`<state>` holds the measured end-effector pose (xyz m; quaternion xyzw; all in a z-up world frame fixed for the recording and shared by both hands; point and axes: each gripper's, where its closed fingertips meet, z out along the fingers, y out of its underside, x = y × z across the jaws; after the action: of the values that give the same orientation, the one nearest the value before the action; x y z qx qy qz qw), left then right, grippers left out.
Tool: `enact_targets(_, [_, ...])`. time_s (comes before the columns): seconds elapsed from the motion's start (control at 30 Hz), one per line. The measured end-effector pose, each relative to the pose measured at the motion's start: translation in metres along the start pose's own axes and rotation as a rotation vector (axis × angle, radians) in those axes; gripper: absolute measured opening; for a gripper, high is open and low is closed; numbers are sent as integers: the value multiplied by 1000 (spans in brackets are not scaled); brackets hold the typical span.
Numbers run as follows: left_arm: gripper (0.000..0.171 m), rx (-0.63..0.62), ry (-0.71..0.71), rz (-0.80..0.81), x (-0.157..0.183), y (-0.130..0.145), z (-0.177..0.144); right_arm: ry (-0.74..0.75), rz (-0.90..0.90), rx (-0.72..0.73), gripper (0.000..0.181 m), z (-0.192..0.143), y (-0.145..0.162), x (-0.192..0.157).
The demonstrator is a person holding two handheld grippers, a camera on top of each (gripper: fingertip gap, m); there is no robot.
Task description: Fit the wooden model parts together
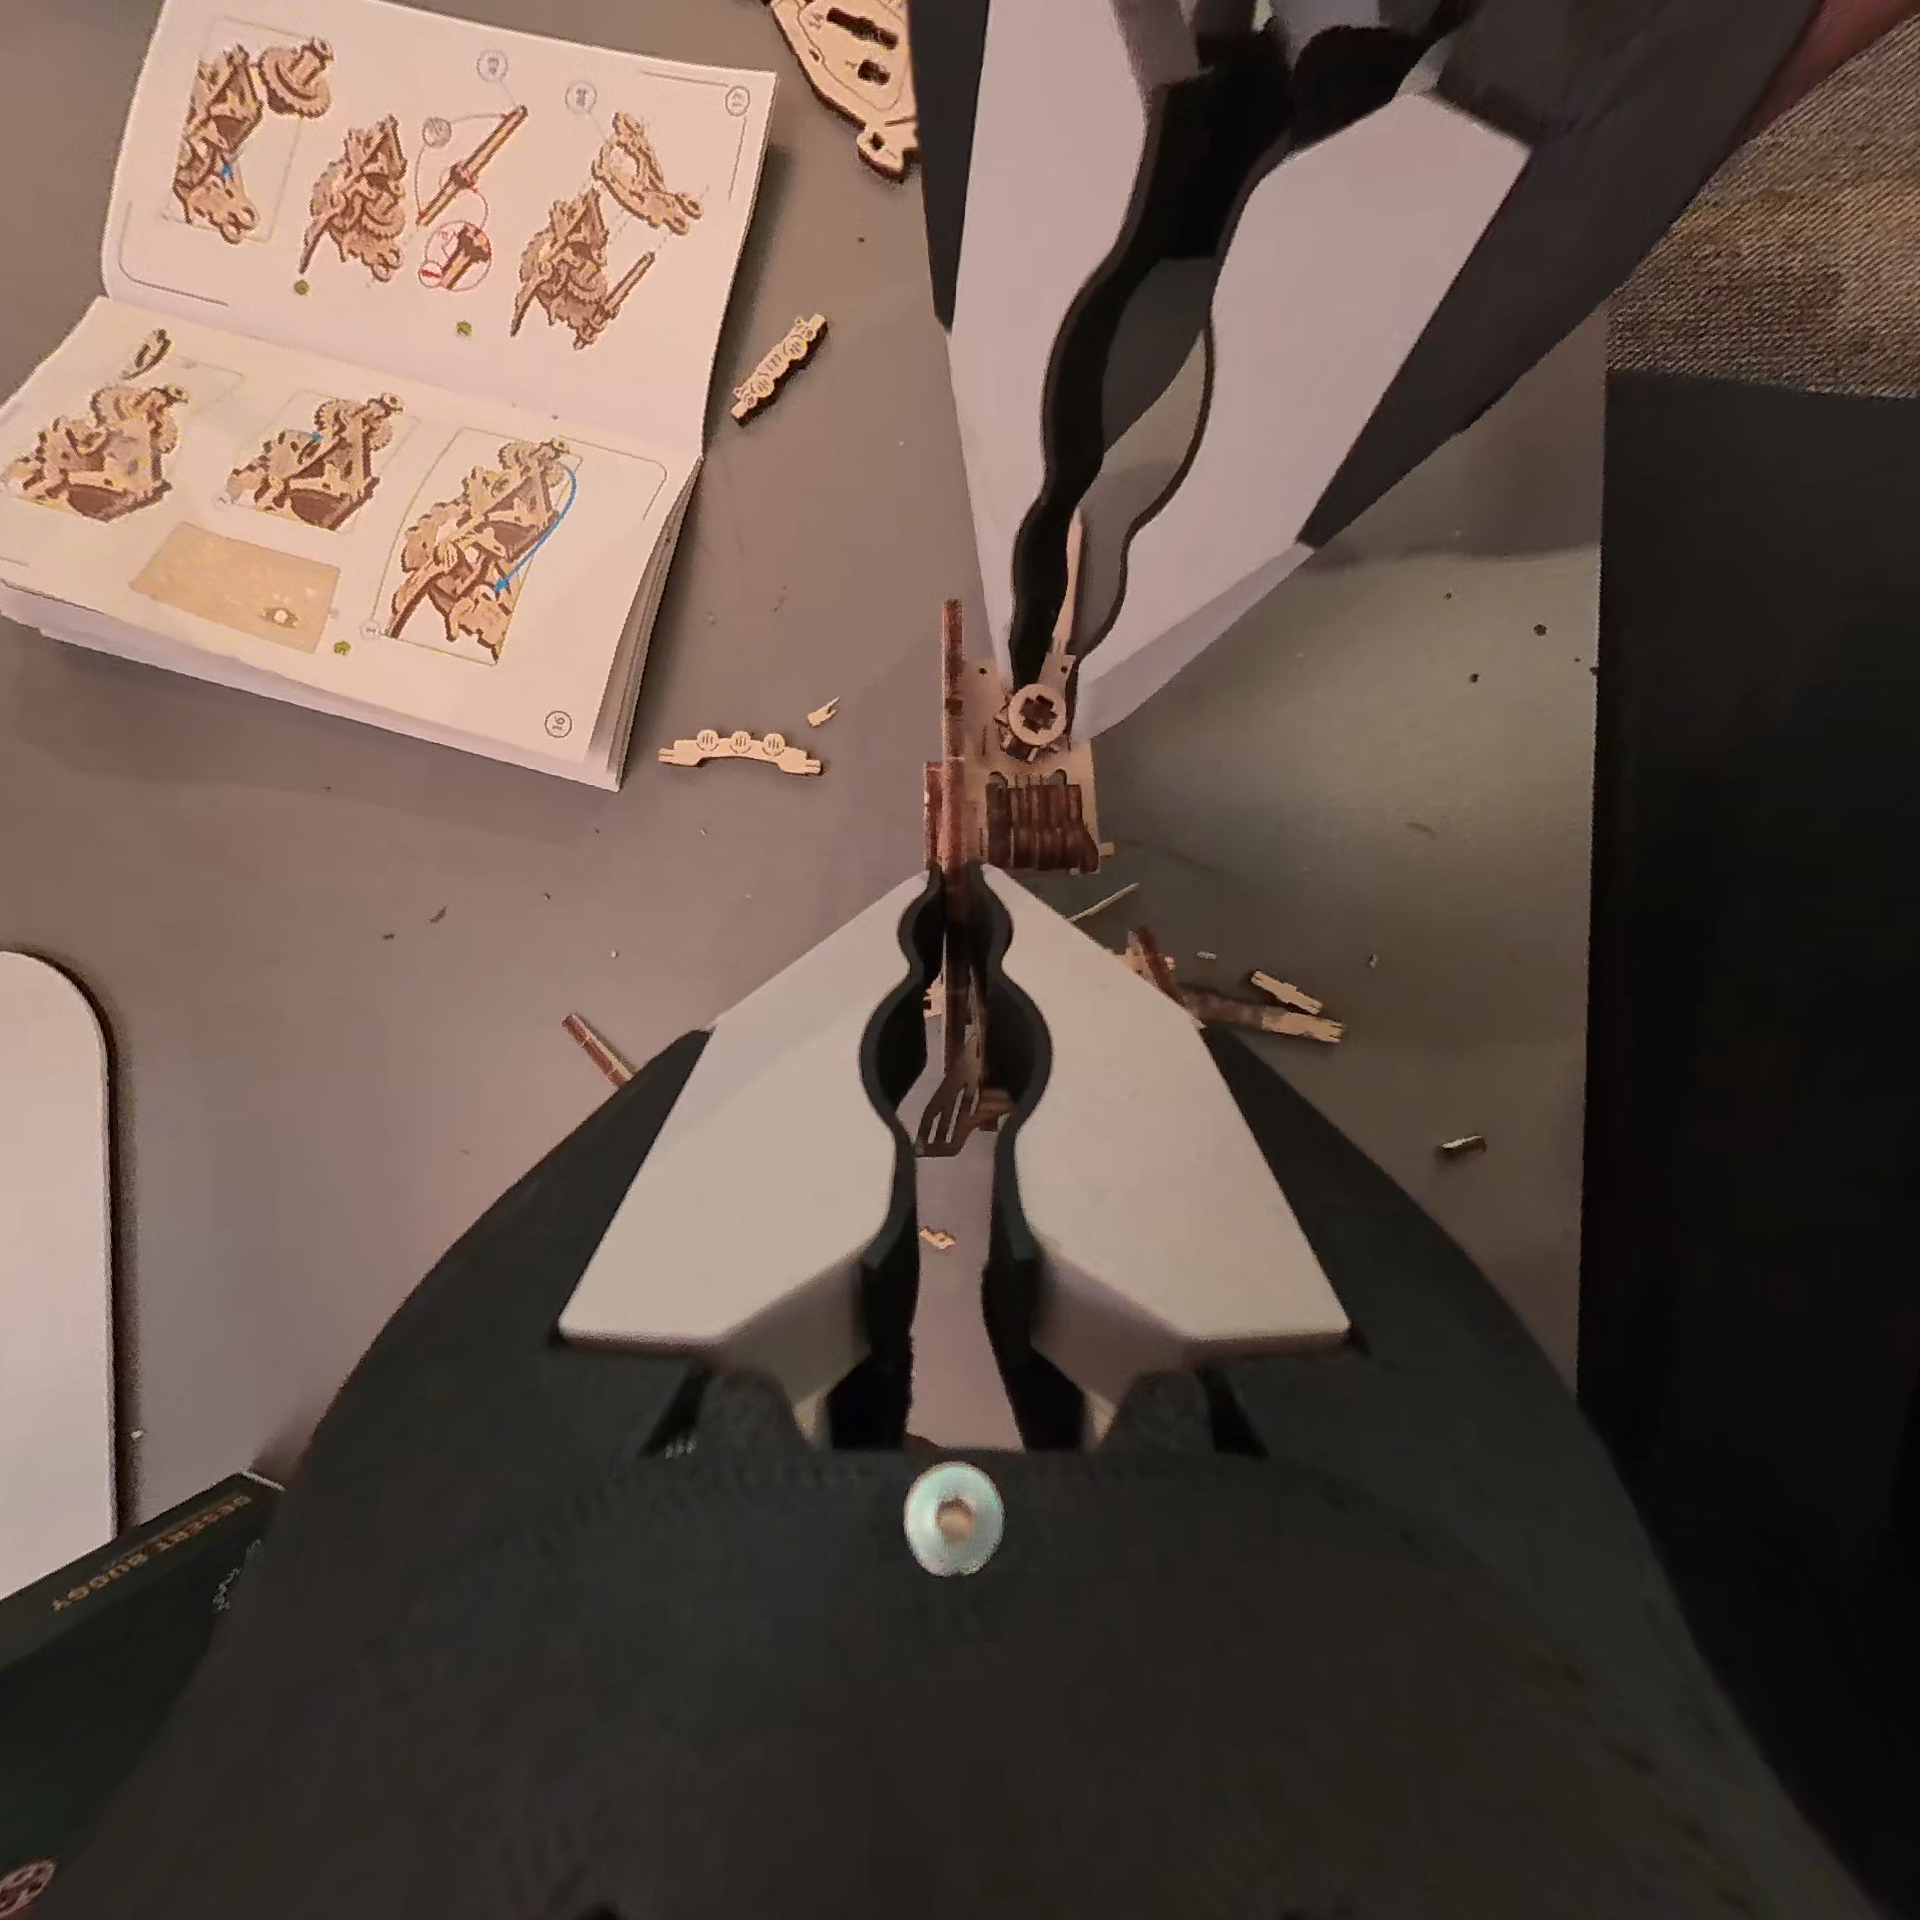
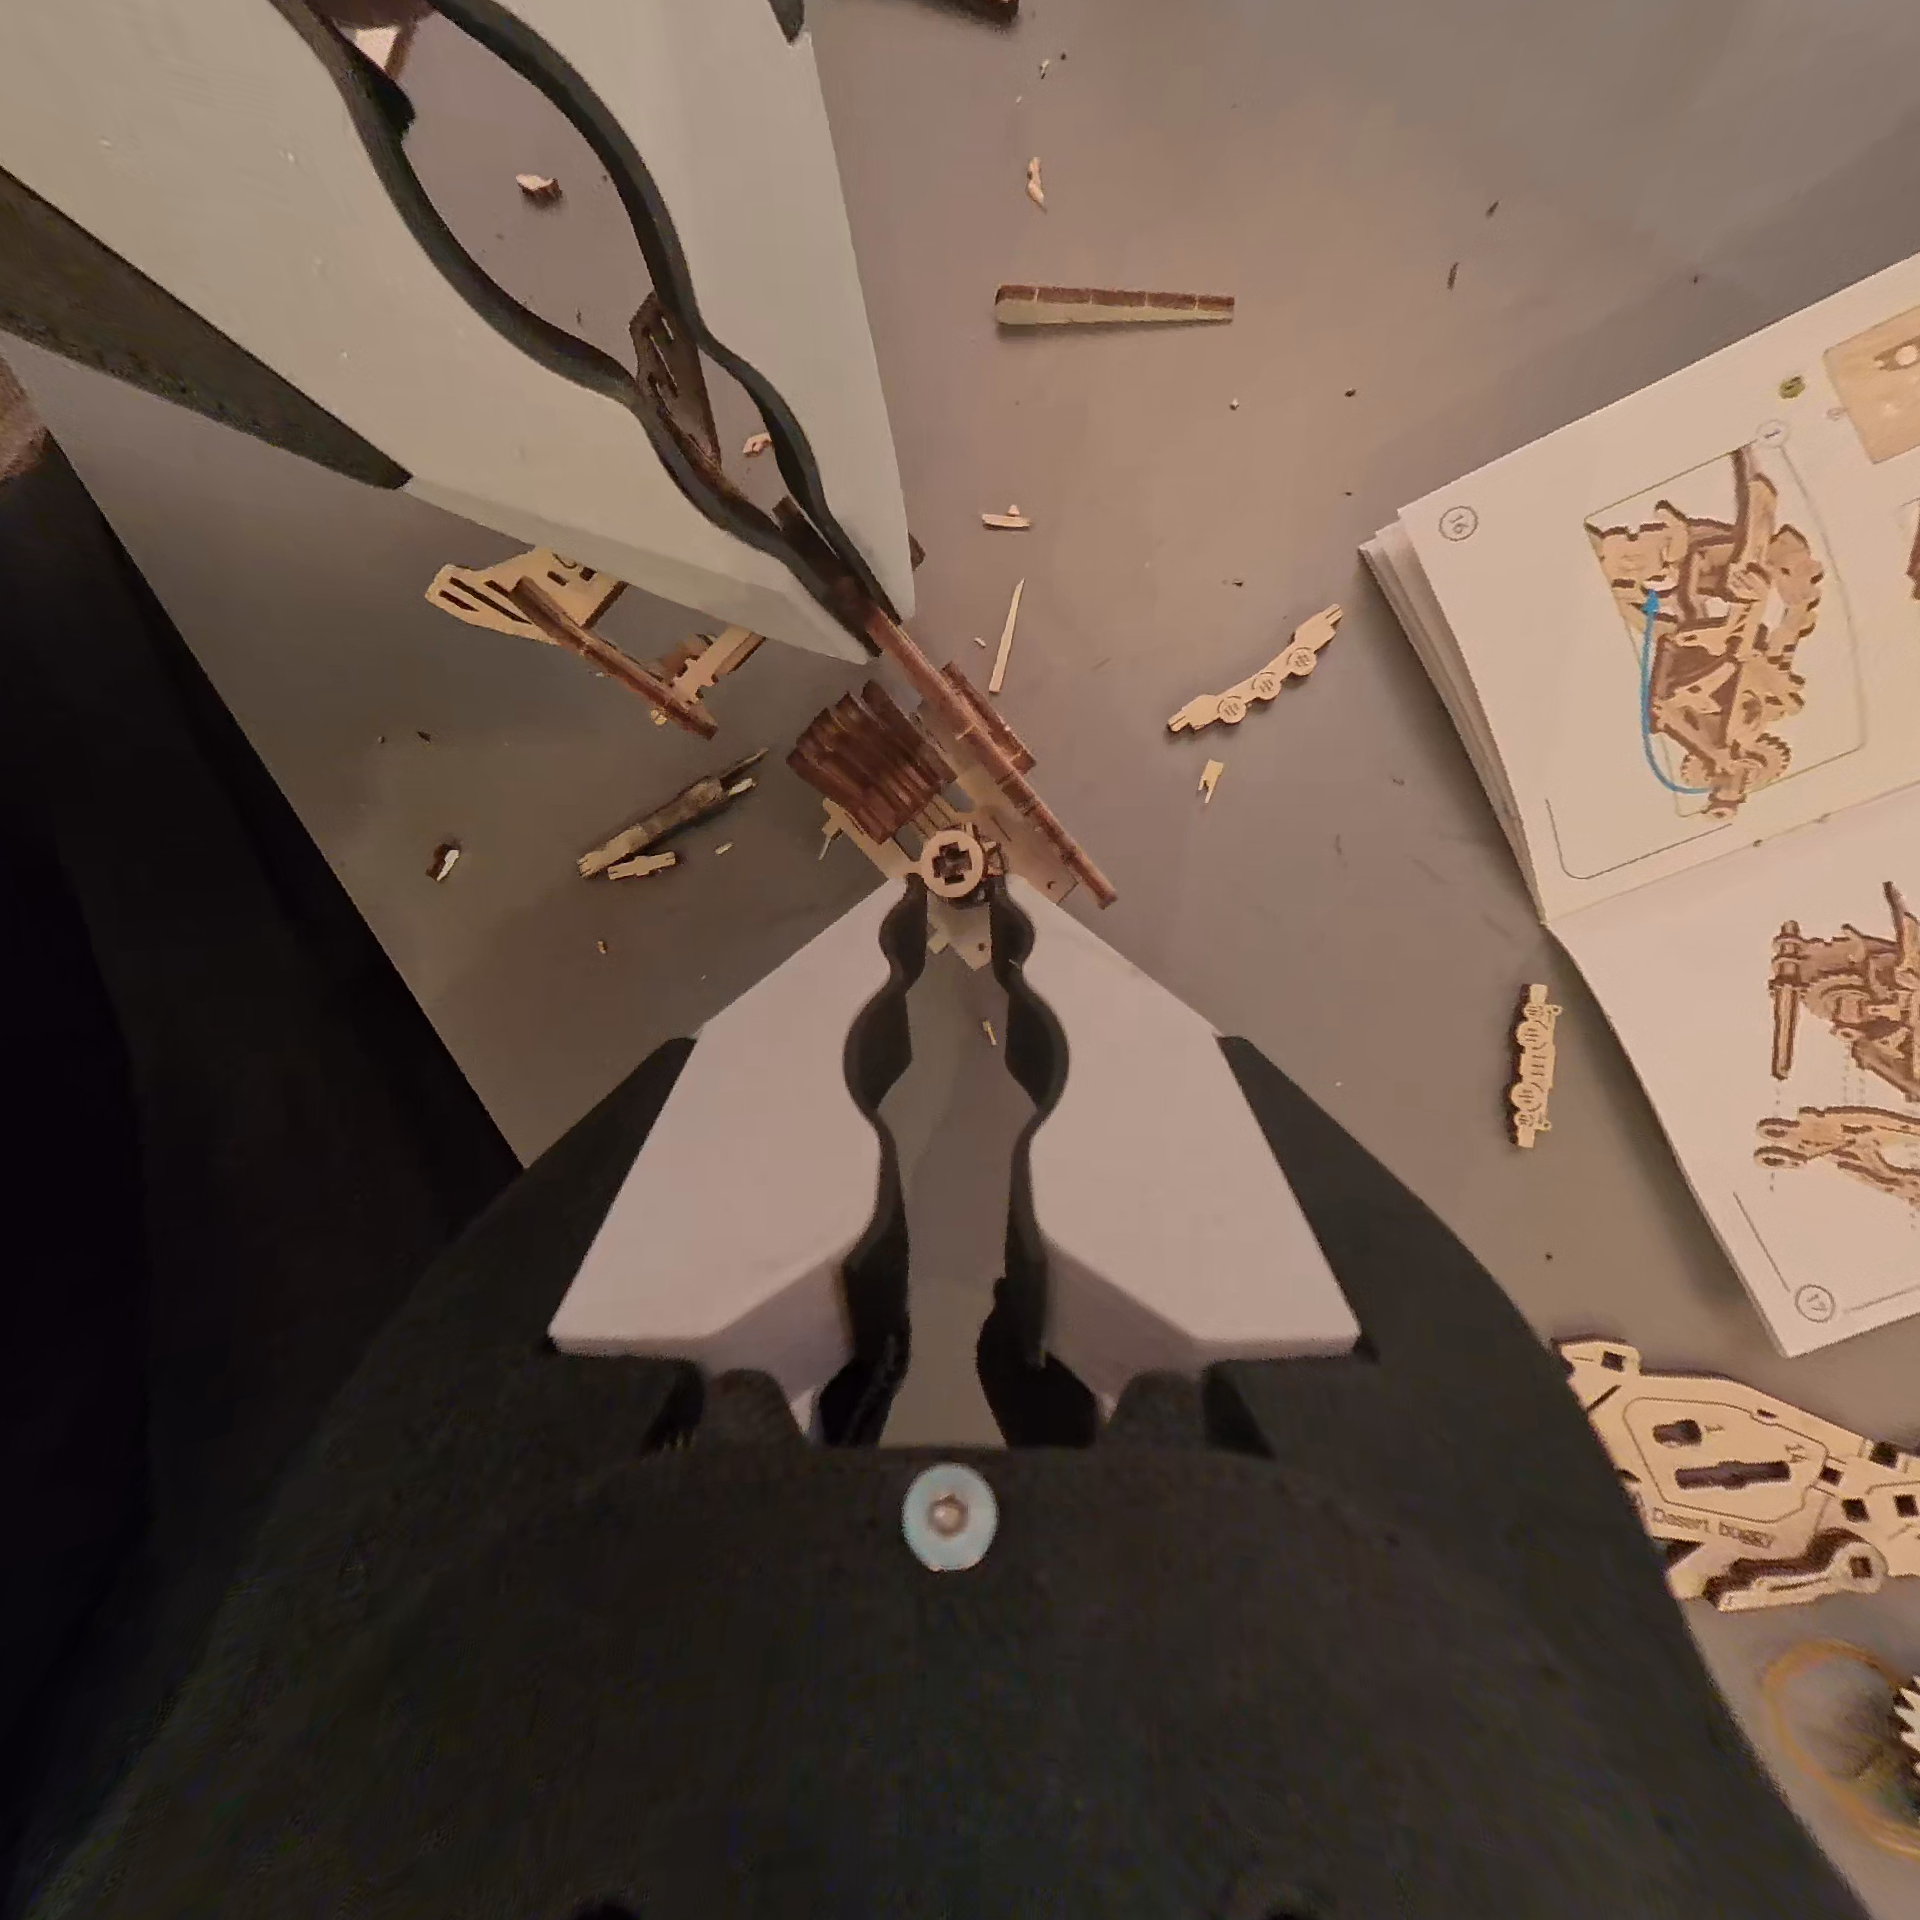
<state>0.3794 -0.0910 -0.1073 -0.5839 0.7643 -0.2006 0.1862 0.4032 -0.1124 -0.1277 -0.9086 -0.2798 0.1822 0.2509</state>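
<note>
Our left gripper (image 1: 958, 883) is pinched on a flat wooden strip (image 1: 951, 727), held edge-on above the grey table (image 1: 312, 935). Our right gripper (image 2: 954, 883) grips the small wooden assembly (image 2: 914, 790) by its round hub (image 2: 954, 860), the ribbed block just beyond. The two pieces touch between the tips, so we judge the joining step is under way. Next we need a steady, square push without twisting. The booklet (image 1: 364, 416) and loose scraps (image 1: 743, 750) lie nearby.
</note>
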Motion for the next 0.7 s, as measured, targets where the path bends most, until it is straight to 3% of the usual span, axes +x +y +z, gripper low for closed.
enact_targets(0.37, [1,-22,3,20,1,2,4,-5,-30,-86,18,4,2,0])
enact_targets(0.7, [0,-2,41,-13,1,1,4,32,-81,-45,19,-5,-4,-1])
